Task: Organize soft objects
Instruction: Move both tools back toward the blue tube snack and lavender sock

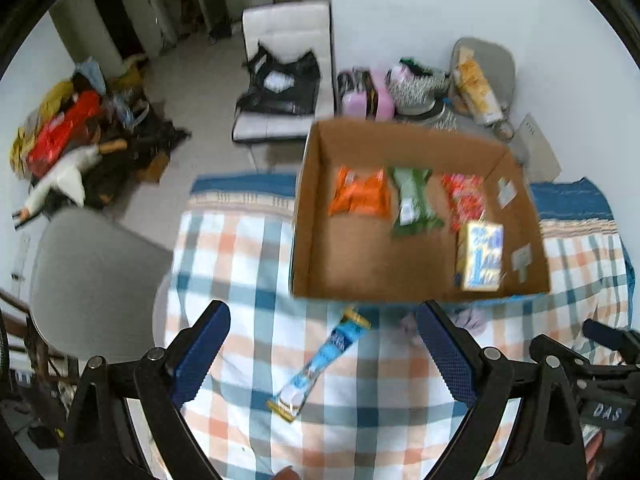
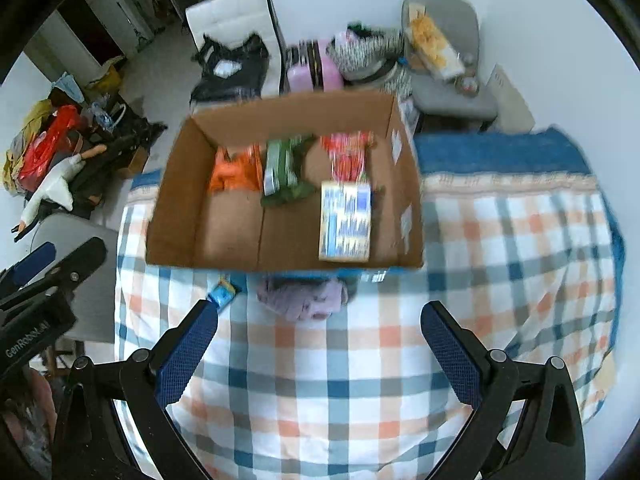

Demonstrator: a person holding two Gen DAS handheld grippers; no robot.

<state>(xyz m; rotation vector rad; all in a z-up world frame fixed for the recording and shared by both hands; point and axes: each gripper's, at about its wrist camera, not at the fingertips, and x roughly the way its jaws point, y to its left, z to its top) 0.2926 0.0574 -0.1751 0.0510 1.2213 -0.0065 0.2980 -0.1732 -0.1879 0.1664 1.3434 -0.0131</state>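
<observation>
A cardboard box (image 1: pixel 316 264) (image 2: pixel 176 236) stands on the checked cloth. Inside lie an orange pack (image 1: pixel 360 198) (image 2: pixel 234 174), a green pack (image 1: pixel 414 202) (image 2: pixel 282 170), a red pack (image 1: pixel 466 200) (image 2: pixel 348 154) and a blue-white pack (image 1: pixel 482 256) (image 2: pixel 346 222). A long light-blue packet (image 1: pixel 320 364) (image 2: pixel 222 292) lies on the cloth in front of the box, between the fingers of my open, empty left gripper (image 1: pixel 324 322). A purple cloth bundle (image 2: pixel 302 294) (image 1: pixel 470 318) lies against the box front, just ahead of my open, empty right gripper (image 2: pixel 320 314).
The checked cloth (image 2: pixel 360 360) covers the table. A grey chair (image 1: pixel 92 280) stands at the left edge. Behind the box are a white chair with a black bag (image 1: pixel 284 80), a pink case (image 1: pixel 362 98) and another loaded grey chair (image 1: pixel 480 76). Clutter lies on the floor at left (image 1: pixel 72 132).
</observation>
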